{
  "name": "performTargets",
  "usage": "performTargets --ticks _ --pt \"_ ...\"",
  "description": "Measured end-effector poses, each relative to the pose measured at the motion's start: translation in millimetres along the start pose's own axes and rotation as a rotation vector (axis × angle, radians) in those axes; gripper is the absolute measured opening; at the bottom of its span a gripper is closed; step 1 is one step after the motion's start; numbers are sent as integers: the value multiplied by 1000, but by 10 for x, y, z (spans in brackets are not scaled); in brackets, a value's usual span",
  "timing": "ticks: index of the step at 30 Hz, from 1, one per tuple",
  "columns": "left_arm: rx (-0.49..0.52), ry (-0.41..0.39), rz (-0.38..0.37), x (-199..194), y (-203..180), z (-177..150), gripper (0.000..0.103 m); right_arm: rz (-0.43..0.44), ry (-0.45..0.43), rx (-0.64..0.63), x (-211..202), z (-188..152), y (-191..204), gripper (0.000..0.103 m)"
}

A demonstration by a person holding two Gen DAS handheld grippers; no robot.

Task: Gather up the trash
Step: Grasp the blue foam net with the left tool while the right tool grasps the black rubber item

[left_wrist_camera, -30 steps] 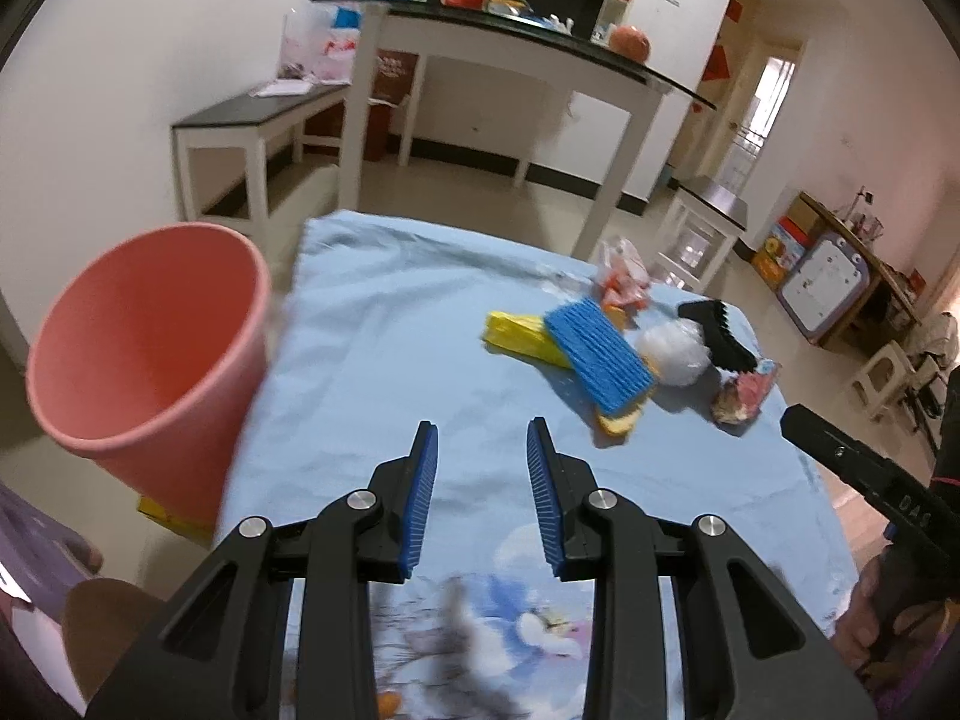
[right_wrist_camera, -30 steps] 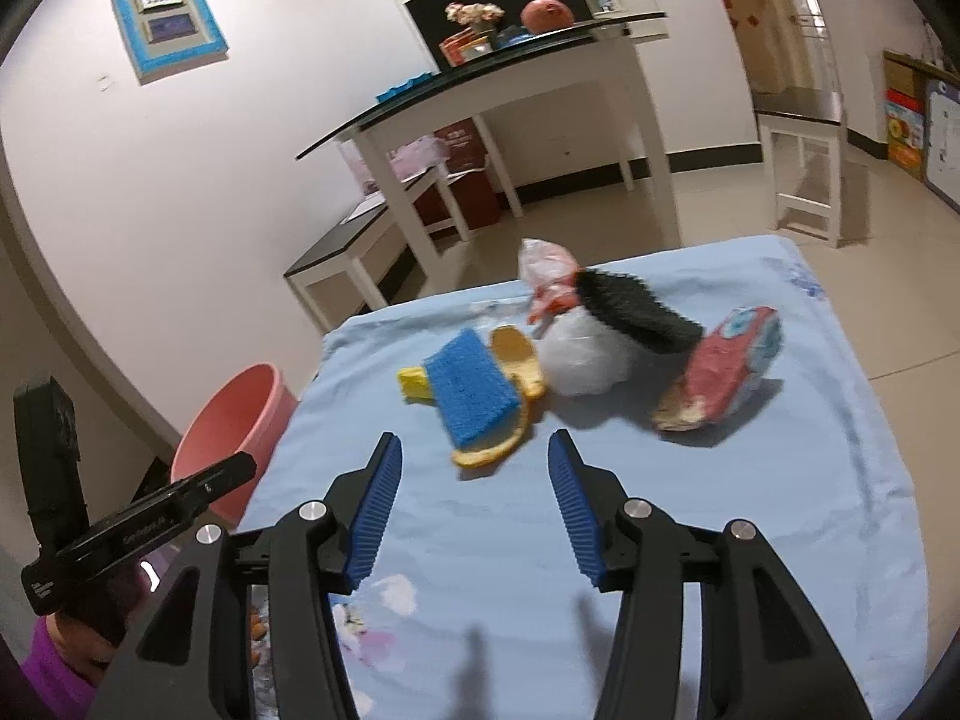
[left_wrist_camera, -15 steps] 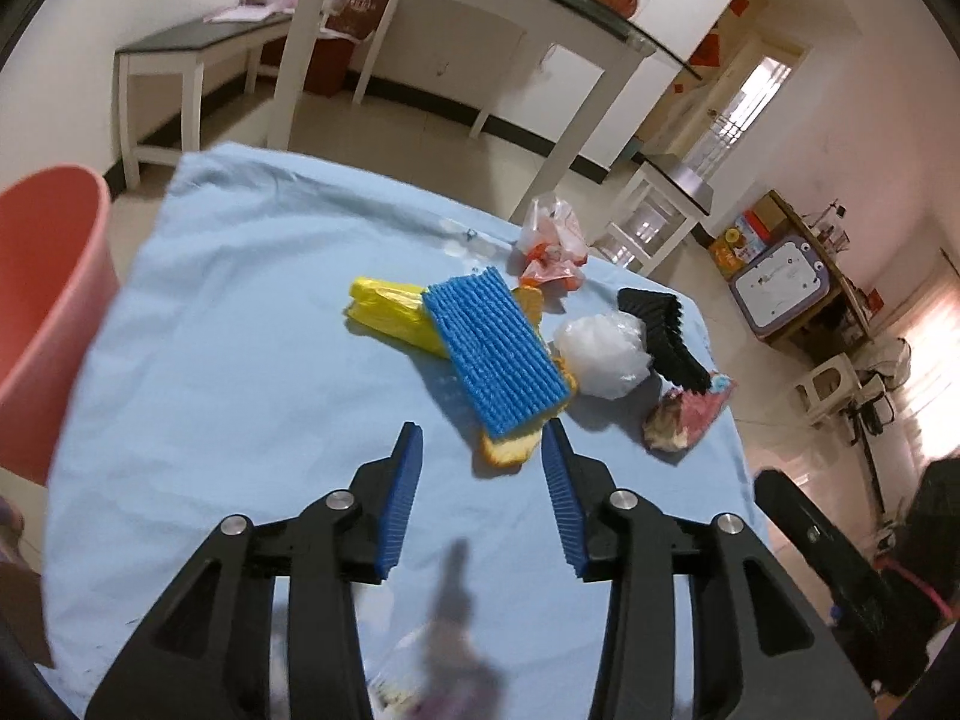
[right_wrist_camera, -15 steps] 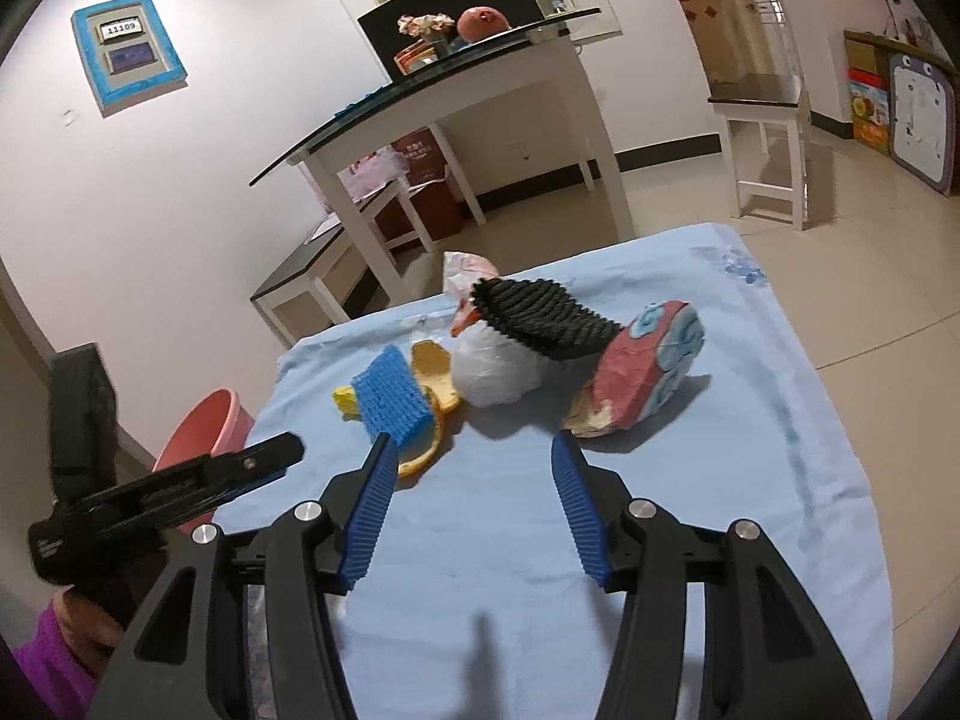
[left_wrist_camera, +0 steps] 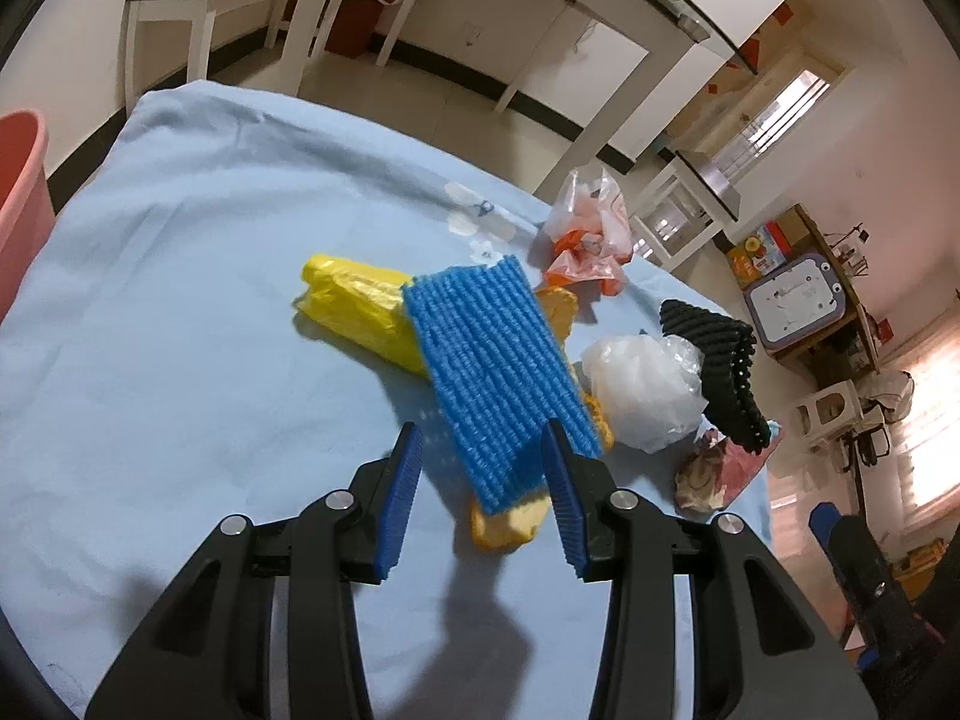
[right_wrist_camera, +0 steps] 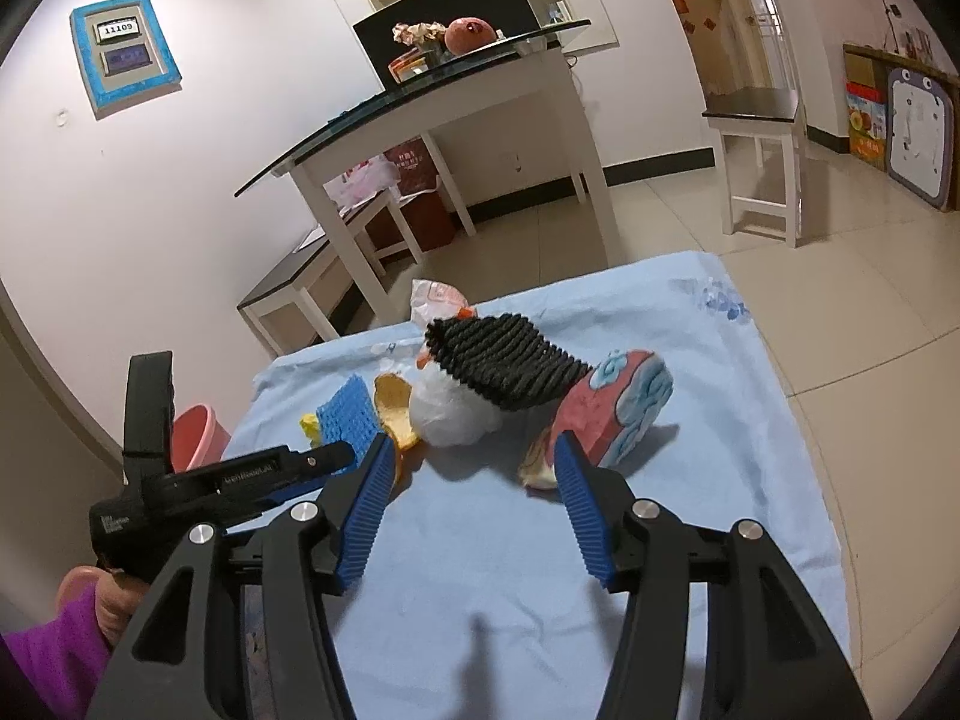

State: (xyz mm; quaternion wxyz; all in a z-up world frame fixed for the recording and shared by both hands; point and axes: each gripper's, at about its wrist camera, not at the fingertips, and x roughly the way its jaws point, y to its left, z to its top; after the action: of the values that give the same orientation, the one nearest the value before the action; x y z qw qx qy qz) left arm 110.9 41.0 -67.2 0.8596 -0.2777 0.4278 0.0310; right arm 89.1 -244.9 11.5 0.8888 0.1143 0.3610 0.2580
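On the light-blue cloth [left_wrist_camera: 180, 312] lies one heap of trash — one blue foam net [left_wrist_camera: 498, 372] over one yellow bag [left_wrist_camera: 354, 306], one white bag [left_wrist_camera: 645, 387], one black net [left_wrist_camera: 720, 360]. Left gripper [left_wrist_camera: 480, 474] straddles the blue net's near end, jaws apart; right gripper [right_wrist_camera: 474, 474] gapes, holding nothing — one pink bin [left_wrist_camera: 18, 192] stands beside.

Left gripper [left_wrist_camera: 480, 492]: matte black angular frame with triangular cut-outs, silver round screws at the joints, jaws faced with ribbed blue pads. Right gripper [right_wrist_camera: 474, 498]: same build, same blue ribbing. Seen side-on from the right wrist, the left gripper carries faint raised lettering along its black bar. Purple sleeve [right_wrist_camera: 45, 669] at the wrist.
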Motion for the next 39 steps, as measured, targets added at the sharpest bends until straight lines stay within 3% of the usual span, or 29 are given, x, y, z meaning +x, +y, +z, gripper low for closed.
performTargets --ticks 3,8,14,25,26,28,30,33,39 --pt "9 -23 -9 -12 -20 -6 41 6 -10 -18 33 50 14 57" --pt "50 -51 9 -50 -63 -1 8 19 -11 -52 120 116 50 60" --pt "90 -95 22 -200 -103 -3 6 15 -7 -103 290 209 138 60" --pt "135 -132 1 -506 -166 -51 6 -80 51 -156 679 241 70 60" --pt "139 -135 -1 -530 -174 -59 6 -85 61 -151 701 233 45 58" --pt "146 -140 -3 -559 -182 -72 6 -88 74 -144 725 230 -5 45" --pt "156 -146 -2 -584 -195 -84 6 -80 95 -133 751 216 -43 25" --pt "161 -149 -7 -623 -188 -104 6 -70 96 -125 722 197 -54 8" --pt "165 -160 -12 -718 -160 -123 6 -40 66 -114 512 160 6 6"
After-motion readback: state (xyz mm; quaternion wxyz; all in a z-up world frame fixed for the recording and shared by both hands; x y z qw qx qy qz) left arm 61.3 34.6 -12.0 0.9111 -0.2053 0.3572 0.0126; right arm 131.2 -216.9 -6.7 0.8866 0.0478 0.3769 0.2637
